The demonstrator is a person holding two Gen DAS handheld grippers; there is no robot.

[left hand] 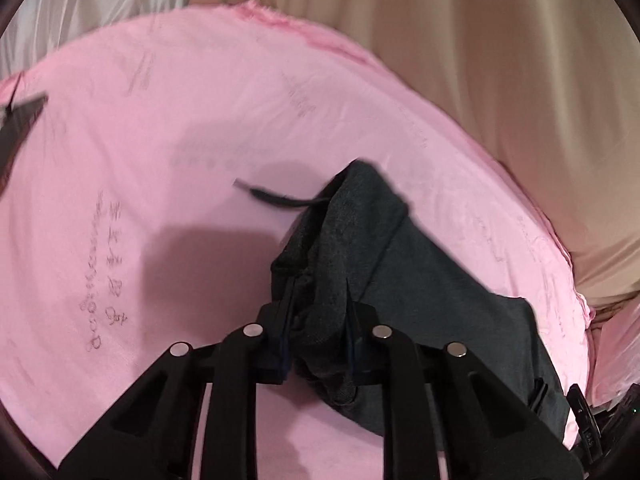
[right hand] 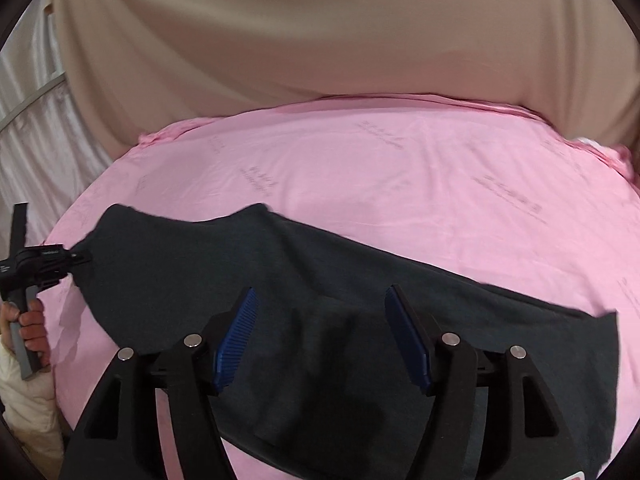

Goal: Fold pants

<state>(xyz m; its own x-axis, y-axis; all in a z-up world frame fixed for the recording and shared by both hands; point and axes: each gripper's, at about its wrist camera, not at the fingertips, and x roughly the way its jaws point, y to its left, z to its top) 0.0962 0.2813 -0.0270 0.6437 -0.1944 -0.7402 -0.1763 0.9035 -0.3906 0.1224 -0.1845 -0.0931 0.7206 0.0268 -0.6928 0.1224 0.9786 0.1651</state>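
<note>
From your left wrist camera, your left gripper (left hand: pixel 320 320) has its jaws drawn narrow and clamped on a bunched fold of the dark grey pants (left hand: pixel 400 264). The cloth rises in a peak between the jaws and trails away to the right, low in the picture. A thin dark drawstring (left hand: pixel 276 198) sticks out to the left of the peak. Under it all lies a pink sheet (left hand: pixel 160 140) with faint printed writing, covering the bench. Beige drapery (left hand: pixel 500 60) hangs behind.

From your right wrist camera, your right gripper (right hand: pixel 320 340) has its jaws wide, blue pads (right hand: pixel 236 340) apart, with nothing pinched; the pants (right hand: pixel 280 264) lie spread on the pink sheet (right hand: pixel 400 168) beneath and beyond them. At the left edge, your left gripper (right hand: pixel 82 258) grips the far left corner of the pants, its handle held in your hand (right hand: pixel 30 332) with a cream sleeve (right hand: pixel 28 404) below.
</note>
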